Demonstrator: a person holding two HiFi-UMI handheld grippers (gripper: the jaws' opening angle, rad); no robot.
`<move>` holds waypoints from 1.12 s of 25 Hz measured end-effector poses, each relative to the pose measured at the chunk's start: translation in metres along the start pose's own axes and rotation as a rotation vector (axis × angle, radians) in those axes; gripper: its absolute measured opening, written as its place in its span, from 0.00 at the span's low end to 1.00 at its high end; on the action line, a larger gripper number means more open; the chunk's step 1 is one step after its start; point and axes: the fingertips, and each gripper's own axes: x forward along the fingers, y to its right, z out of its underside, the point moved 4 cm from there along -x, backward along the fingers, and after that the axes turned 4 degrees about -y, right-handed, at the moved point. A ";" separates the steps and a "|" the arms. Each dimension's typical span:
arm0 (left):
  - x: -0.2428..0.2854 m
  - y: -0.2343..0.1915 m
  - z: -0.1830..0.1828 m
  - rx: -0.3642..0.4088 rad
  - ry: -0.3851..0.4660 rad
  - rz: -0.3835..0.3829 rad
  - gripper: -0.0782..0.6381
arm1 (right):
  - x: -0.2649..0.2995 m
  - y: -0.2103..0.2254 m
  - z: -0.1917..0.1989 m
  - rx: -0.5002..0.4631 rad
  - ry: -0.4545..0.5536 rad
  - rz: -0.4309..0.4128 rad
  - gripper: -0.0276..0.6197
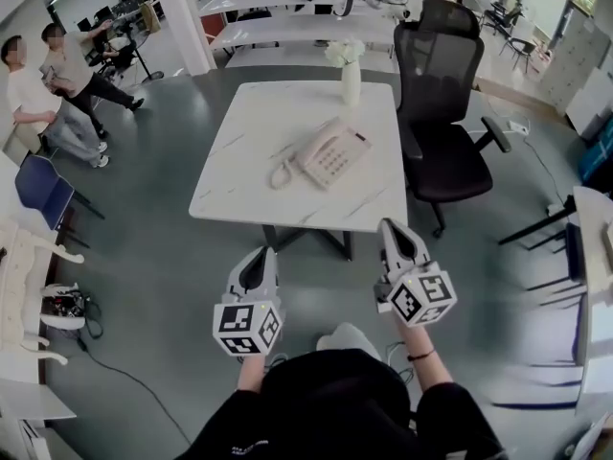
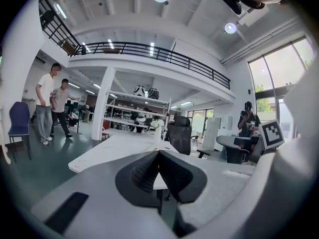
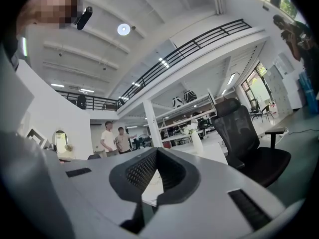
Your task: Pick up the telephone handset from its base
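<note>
A beige telephone point(image 1: 332, 155) lies on the white marble-look table point(image 1: 239, 175), its handset point(image 1: 310, 146) resting along the base's left side with a coiled cord point(image 1: 281, 173) beside it. Both grippers hover short of the table's near edge, over the floor. My left gripper point(image 1: 261, 257) is shut and holds nothing; in the left gripper view its jaws point(image 2: 158, 153) meet in front of the table edge point(image 2: 107, 152). My right gripper point(image 1: 392, 226) is also shut and holds nothing, its tips point(image 3: 156, 151) touching. The phone is hidden in both gripper views.
A white vase of flowers point(image 1: 351, 80) stands at the table's far edge. A black office chair point(image 1: 442, 113) sits at the table's right side. Two people point(image 1: 53, 75) stand far left. A blue chair point(image 1: 38, 188) and a white bench point(image 1: 24, 286) line the left.
</note>
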 end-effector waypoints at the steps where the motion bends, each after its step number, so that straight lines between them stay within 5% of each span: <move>1: 0.003 -0.001 0.001 -0.002 -0.005 -0.001 0.11 | 0.004 0.000 0.002 0.000 -0.006 -0.003 0.03; 28: 0.196 -0.047 -0.036 -0.030 -0.053 -0.062 0.11 | 0.203 0.099 -0.016 -0.021 -0.088 -0.116 0.03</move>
